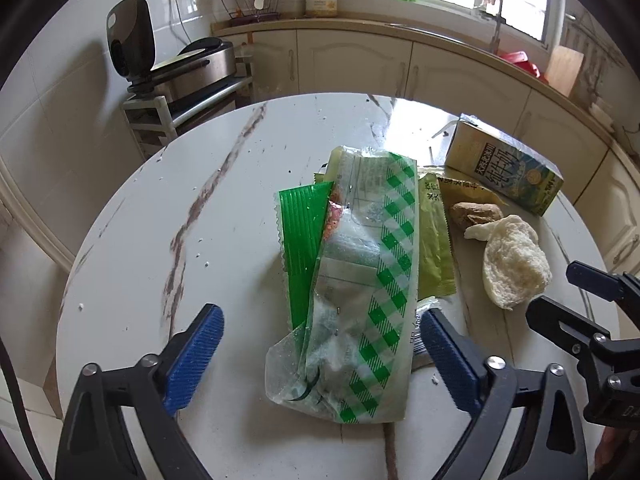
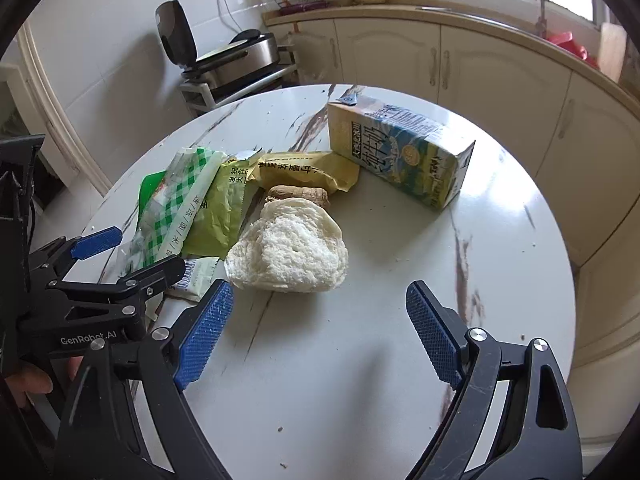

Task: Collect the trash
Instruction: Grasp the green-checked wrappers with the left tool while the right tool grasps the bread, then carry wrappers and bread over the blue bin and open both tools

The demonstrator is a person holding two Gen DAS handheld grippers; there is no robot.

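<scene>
Green-checked plastic is what matters here: the clear checked wrapper (image 1: 360, 280) lies dead ahead of the left gripper (image 1: 320, 356), right in the gap between its jaws, and those jaws are spread wide with nothing in them. Its long axis runs straight away from the jaws, near end crumpled between the blue pads (image 1: 192, 360), far end pointing toward the milk carton (image 1: 508, 176). So the jaws would close across its narrow width, which I judge a comfortable pinch.

Tucked under its left edge is a solid green wrapper (image 1: 300, 232); on its right, an olive sachet (image 1: 432, 240). A grab here may well take more than one layer.

Over on the right gripper (image 2: 320, 332), jaws are also spread and empty. Ahead of it and slightly left sits the torn piece of bread (image 2: 288, 252), close to the left pad but not between the jaws. Beyond the bread lie a brown lump (image 2: 300, 194), a yellow packet (image 2: 304, 170) and, farther right, the carton lying on its side on the marble desk (image 2: 400, 272).

Left arm is nearer the wrapper pile, clearly; right arm is nearer the bread. No bin shows in either view.
</scene>
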